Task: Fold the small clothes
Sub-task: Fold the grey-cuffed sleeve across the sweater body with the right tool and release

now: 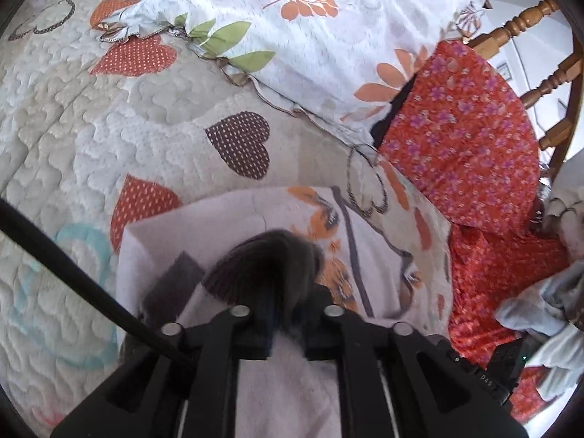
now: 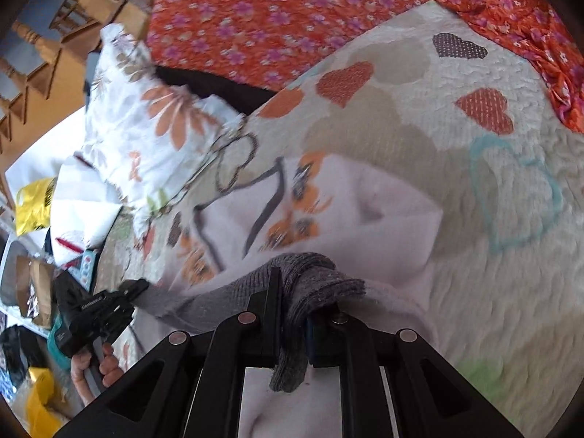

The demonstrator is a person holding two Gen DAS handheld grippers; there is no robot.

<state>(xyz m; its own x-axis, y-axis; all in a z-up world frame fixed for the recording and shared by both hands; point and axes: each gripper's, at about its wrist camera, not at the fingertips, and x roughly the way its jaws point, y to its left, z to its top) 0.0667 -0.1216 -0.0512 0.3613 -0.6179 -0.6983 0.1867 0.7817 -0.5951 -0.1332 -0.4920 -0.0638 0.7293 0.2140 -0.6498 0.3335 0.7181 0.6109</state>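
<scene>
On the bed, low in both views, a grey sock (image 2: 310, 284) lies across a white towel (image 2: 394, 219). The right claw (image 2: 292, 328) pinches one end; the left claw (image 1: 288, 325) clamps the other. The towel's edges run out at 9 and 2 o'clock. Bare quilt (image 1: 73, 127) spreads from 9 to 12; a pillow (image 1: 310, 36) and red cloth (image 1: 467, 146) crowd 1 to 3.

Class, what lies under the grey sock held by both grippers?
Under the grey sock lies a white floral cloth, spread on the heart quilt. Whatever is beneath that cloth is covered.
</scene>
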